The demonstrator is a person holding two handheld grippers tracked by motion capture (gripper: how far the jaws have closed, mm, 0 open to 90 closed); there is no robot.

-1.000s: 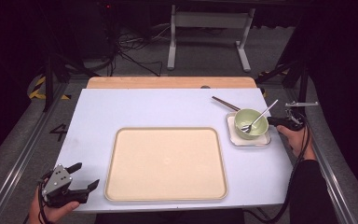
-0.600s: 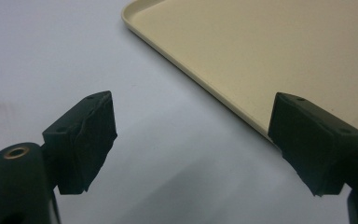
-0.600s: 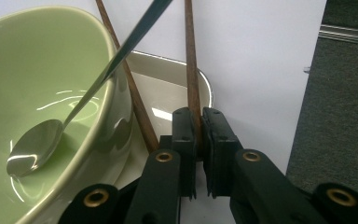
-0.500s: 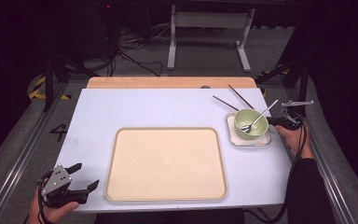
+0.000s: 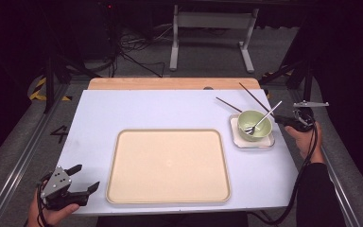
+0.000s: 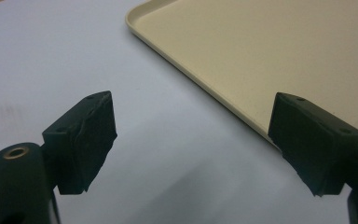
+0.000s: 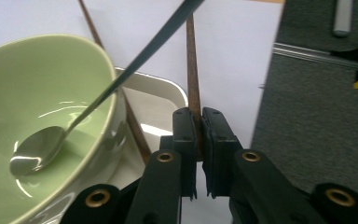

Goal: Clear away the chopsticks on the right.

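Right gripper (image 7: 198, 135) has just been closing and its jaws are now clamped on one chopstick (image 7: 192, 70), which in the last second has swung out to the far right of the green bowl (image 5: 254, 125), apart from the other chopstick (image 5: 229, 105). Looks like a pickup is starting. Left gripper (image 5: 82, 178) sits wide open, near left, beside the tray (image 5: 118, 189).

A bowl (image 5: 254, 125) with a spoon (image 5: 262, 119) in it sits on a dish (image 5: 269, 142), right of the tray (image 5: 168, 165); chopsticks (image 5: 228, 104) lie behind.
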